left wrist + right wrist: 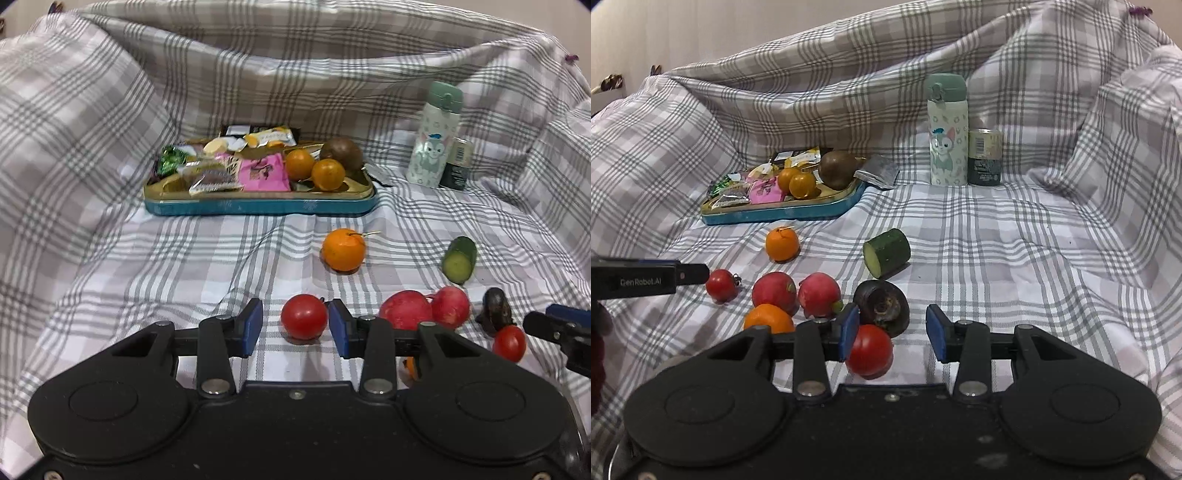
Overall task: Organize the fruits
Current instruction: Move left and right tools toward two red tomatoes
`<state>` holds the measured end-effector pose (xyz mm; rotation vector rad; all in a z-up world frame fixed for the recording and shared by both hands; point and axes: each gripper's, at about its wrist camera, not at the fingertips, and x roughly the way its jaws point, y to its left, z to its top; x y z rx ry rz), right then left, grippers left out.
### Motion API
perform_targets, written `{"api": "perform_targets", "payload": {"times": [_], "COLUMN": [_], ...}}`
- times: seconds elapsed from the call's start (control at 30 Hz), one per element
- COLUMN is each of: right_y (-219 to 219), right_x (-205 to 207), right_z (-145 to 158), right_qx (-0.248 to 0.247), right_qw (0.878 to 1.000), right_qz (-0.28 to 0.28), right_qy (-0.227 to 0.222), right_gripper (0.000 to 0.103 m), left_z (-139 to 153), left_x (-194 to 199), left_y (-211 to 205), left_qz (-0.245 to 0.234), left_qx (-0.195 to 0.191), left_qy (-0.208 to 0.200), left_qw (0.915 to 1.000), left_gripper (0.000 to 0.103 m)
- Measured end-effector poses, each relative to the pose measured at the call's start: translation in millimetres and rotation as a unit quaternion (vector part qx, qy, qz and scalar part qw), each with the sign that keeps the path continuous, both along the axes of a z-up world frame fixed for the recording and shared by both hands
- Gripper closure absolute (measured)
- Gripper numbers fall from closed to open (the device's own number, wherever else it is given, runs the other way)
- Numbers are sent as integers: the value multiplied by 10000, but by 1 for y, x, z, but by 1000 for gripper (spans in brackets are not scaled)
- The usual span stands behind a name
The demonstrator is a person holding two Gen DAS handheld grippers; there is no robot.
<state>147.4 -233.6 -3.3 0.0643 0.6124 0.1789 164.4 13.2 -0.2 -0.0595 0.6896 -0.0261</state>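
Left hand-held gripper (295,325) wide open around small round red tomato (304,316); right hand-held gripper (892,334) open too, second red tomato (868,350) touching left pad.

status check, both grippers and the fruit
Left gripper open, fingers either side of a tomato. Right gripper open, second tomato by its left finger. Tray ahead, orange between.

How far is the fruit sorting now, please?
Done: two oranges and a brown fruit lie in the tray. In hand: the open left hand-held gripper brackets a tomato, not yet gripped. Left: another orange, radishes, cucumber on the cloth.
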Motion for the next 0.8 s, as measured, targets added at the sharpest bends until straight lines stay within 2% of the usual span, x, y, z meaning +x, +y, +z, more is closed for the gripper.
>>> {"api": "perform_targets", "payload": {"times": [0.4,0.8], "right_y": [5,12], "right_x": [1,10], "right_z": [-7,-16], "right_qx": [88,25], "right_qw": [9999,9991], "right_qz": [76,185], "right_qy": [58,392], "right_gripper": [60,59], "left_z": [-10,-16], "left_x": [12,20], "left_y": [-5,-12], "left_qz": [-30,-84], "left_qx": [75,145], "left_qy": [104,243], "left_qw": [9999,9996], "left_gripper": [55,55]}}
